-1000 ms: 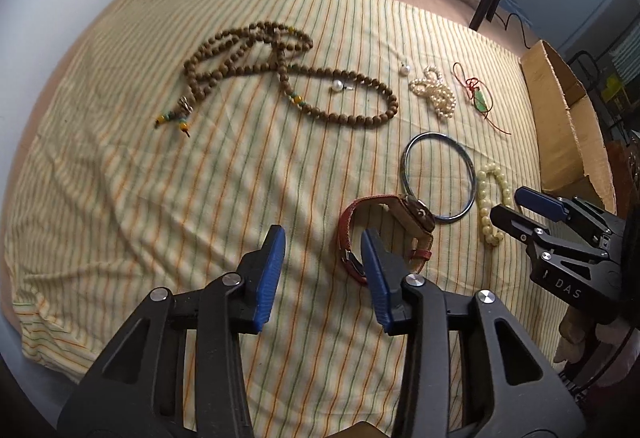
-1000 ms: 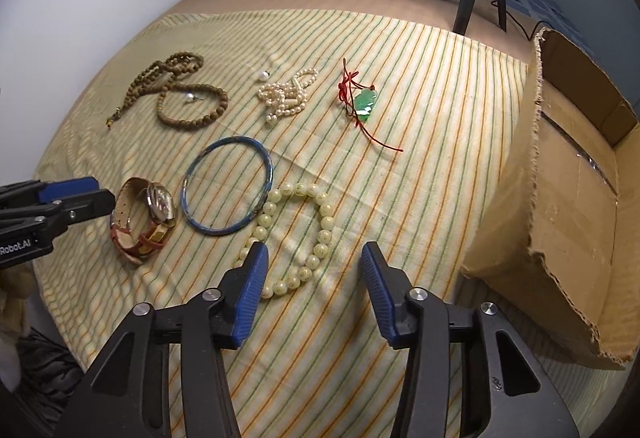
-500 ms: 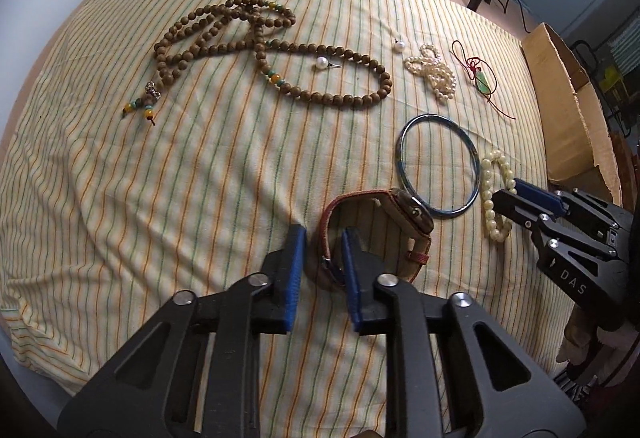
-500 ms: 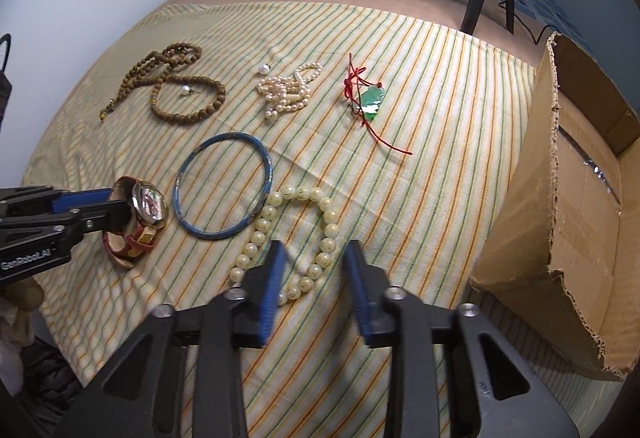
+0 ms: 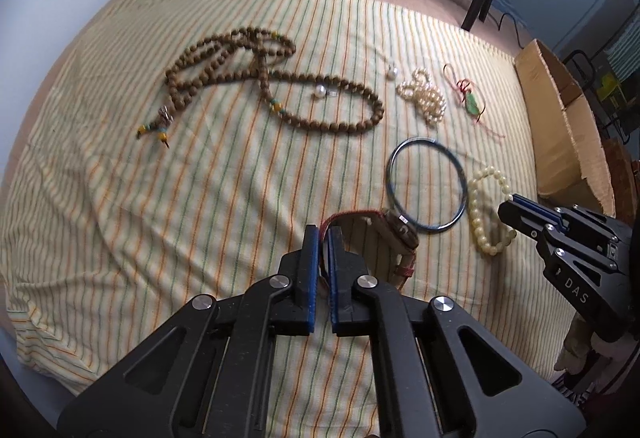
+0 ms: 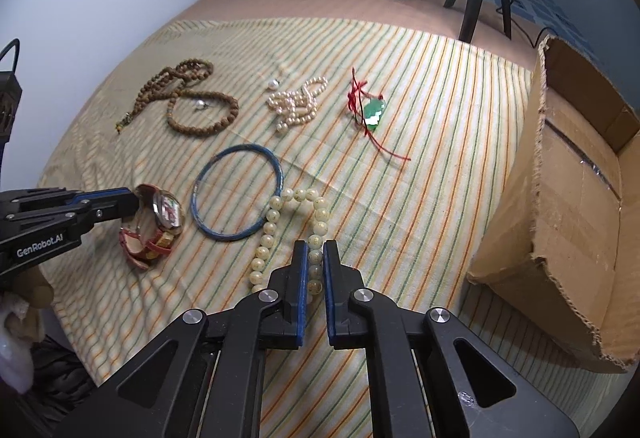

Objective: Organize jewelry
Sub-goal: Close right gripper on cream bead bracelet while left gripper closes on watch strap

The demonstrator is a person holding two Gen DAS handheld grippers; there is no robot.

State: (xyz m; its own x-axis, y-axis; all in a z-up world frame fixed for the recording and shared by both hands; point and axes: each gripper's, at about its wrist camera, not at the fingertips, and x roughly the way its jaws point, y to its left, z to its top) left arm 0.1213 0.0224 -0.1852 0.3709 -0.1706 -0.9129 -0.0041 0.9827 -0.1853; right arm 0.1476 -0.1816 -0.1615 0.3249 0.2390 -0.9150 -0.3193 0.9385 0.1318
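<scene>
A striped cloth (image 5: 168, 222) covers a bed, with an open cardboard box (image 6: 560, 238) at its right edge. The left gripper (image 5: 323, 238) has its jaws clamped on the red strap of a watch (image 5: 394, 238). The right gripper (image 6: 314, 258) has its jaws clamped on a cream bead bracelet (image 6: 276, 214), probably one bead. The box lies right of both, nearer the right hand. Between them rests a blue bangle (image 6: 238, 192); beyond, wooden beads (image 5: 256, 86), pearls (image 6: 296, 104), a jade pendant (image 6: 374, 110).

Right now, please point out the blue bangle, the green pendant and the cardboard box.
blue bangle (image 6: 276, 168): right wrist view, on its upper right rim.
green pendant (image 6: 373, 111): right wrist view, on the green stone.
cardboard box (image 6: 560, 238): right wrist view, on its near outer wall.
</scene>
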